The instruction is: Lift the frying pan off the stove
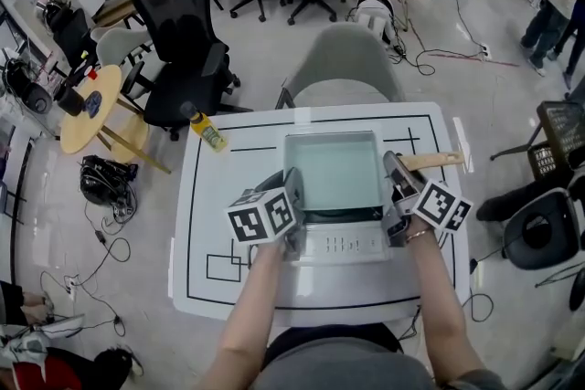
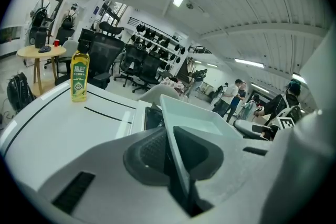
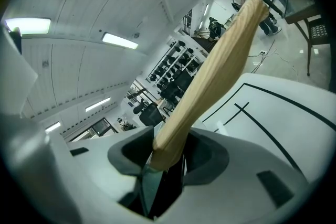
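A square pale-green frying pan (image 1: 334,173) sits over the white stove (image 1: 343,244) in the middle of the table; I cannot tell whether it touches the stove's dark top. My left gripper (image 1: 294,196) is shut on the pan's left wall. In the left gripper view the pan (image 2: 194,120) has its thin wall pinched between the pads of that gripper (image 2: 170,149). The pan's wooden handle (image 1: 434,162) points right. My right gripper (image 1: 398,176) is shut on it near the pan. In the right gripper view the handle (image 3: 220,65) rises out of that gripper (image 3: 165,157).
A yellow bottle (image 1: 208,131) stands at the far left corner of the white table (image 1: 219,196), also in the left gripper view (image 2: 80,77). A grey chair (image 1: 345,59) is behind the table, a black office chair (image 1: 183,41) and a round wooden table (image 1: 91,110) to the left.
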### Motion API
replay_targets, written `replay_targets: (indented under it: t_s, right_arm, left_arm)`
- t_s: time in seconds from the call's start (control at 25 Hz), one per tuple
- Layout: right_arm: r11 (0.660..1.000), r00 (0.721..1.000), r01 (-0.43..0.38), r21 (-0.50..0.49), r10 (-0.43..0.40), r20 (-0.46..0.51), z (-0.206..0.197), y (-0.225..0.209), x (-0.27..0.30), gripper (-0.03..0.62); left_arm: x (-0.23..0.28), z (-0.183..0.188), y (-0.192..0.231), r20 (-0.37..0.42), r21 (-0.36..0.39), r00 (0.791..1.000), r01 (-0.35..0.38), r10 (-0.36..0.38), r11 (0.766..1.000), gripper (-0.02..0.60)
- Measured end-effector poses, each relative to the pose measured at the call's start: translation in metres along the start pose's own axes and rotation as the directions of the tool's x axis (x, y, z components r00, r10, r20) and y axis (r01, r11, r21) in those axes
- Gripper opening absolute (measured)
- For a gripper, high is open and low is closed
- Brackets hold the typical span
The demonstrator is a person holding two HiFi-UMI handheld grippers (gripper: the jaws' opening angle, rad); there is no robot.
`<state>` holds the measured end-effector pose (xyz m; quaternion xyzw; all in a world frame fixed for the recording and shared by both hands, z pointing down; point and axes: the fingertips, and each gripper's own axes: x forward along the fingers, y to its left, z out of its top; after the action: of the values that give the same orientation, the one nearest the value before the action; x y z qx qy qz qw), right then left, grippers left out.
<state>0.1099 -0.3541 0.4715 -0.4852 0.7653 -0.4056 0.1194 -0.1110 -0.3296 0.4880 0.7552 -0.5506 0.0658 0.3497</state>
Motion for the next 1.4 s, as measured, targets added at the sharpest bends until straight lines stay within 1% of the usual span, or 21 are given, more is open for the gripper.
replay_targets:
  t_s: [0.08,0.24,0.4,0.6,0.8,0.96,1.12,1.28,1.4]
  right_arm:
    - [1.000,1.000,-0.002,-0.004,0.002,0.002,0.000,0.001,0.000,0.169]
    - [1.000,1.000,0.000,-0.001,0.000,0.003,0.001,0.005,-0.002,0.169]
    - [1.000,0.999,-0.029,-0.005,0.029,0.028,0.006,0.015,-0.007,0.167]
    - [0.999,0.998,-0.035,-0.021,0.036,0.057,0.020,0.031,-0.019,0.166]
    - [0.994,0.991,-0.089,-0.066,0.095,0.099,0.035,0.059,-0.028,0.166]
    - [0.985,0.981,-0.126,-0.120,0.141,0.130,0.042,0.083,-0.038,0.164]
    - [0.977,0.974,-0.145,-0.159,0.169,0.150,0.050,0.093,-0.049,0.164]
    - [0.972,0.967,-0.162,-0.167,0.190,0.169,0.056,0.109,-0.058,0.164]
    - [0.966,0.962,-0.168,-0.196,0.204,0.182,0.060,0.116,-0.067,0.163]
  left_arm:
    - [0.000,0.001,0.001,0.004,-0.002,1.000,-0.001,0.001,1.000,0.031]
    - [-0.002,0.012,-0.001,0.038,-0.002,0.999,-0.001,0.001,1.000,0.021]
    - [-0.008,0.021,-0.006,0.060,0.008,0.998,0.008,-0.009,1.000,0.020]
    - [-0.022,0.037,-0.019,0.118,0.028,0.993,0.022,-0.026,0.999,0.018]
    - [-0.040,0.057,-0.030,0.182,0.060,0.982,0.041,-0.052,0.997,0.017]
    - [-0.056,0.066,-0.034,0.231,0.067,0.970,0.060,-0.074,0.996,0.015]
    - [-0.069,0.072,-0.044,0.267,0.077,0.959,0.076,-0.094,0.994,0.015]
    - [-0.082,0.079,-0.051,0.291,0.099,0.951,0.082,-0.108,0.992,0.015]
    - [-0.092,0.082,-0.057,0.309,0.107,0.943,0.092,-0.121,0.990,0.015]
